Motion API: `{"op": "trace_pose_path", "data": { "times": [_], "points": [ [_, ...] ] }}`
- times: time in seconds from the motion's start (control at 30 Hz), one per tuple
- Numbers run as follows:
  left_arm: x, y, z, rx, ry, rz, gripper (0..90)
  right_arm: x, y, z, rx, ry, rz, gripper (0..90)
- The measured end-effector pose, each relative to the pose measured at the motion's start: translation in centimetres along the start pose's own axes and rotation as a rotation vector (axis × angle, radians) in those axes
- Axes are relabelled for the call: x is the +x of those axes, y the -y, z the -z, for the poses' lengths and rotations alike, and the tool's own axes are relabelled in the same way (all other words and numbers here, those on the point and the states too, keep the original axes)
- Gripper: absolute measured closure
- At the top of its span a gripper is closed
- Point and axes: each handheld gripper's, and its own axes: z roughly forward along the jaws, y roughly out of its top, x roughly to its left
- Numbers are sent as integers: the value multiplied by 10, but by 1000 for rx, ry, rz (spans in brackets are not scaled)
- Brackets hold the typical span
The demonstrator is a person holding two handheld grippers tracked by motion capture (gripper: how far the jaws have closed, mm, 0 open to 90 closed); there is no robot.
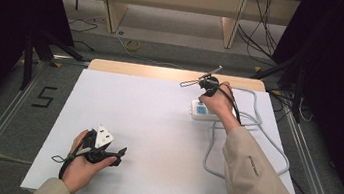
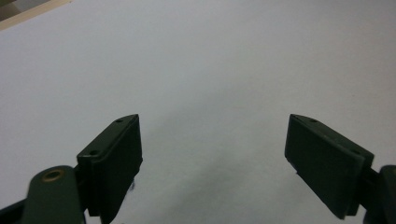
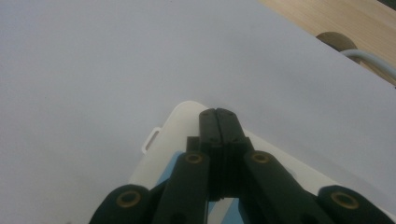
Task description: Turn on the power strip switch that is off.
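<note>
Power strip (image 1: 202, 110), near the table's (image 1: 146, 124) far right edge under the clenched, empty right gripper (image 3: 218, 116), looks rigid, light and smooth-cased, best pinched across its narrow sides, while the left gripper (image 2: 212, 154) gapes idle.

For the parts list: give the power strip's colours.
White plastic power strip with a light-blue face, clearest in the high view.

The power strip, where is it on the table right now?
The power strip lies on the white table at its far right in the high view, under the shut right hand-held gripper.
</note>
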Motion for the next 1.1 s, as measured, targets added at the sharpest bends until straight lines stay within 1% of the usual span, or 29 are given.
{"op": "trace_pose_path", "data": {
  "times": [0.37, 0.47, 0.57, 0.83, 1.0, 1.1],
  "points": [
    [0, 0, 0, -1, 1, 2, 188, 3, -1, -6, 7, 15, 5, 900],
    [0, 0, 0, -1, 0, 1, 188, 3, -1, -6, 13, 21, 12, 900],
    [0, 0, 0, -4, -2, 5, 188, 2, -1, -7, 14, 28, 10, 900],
    [0, 0, 0, -5, -1, 5, 188, 0, -1, -7, 15, 29, 8, 900],
    [1, 0, 0, -6, -1, 3, 187, 1, -2, -8, 16, 21, 5, 900],
    [1, 0, 0, -5, -2, 5, 187, 1, -2, -8, 20, 27, 8, 900]
  ]
}}
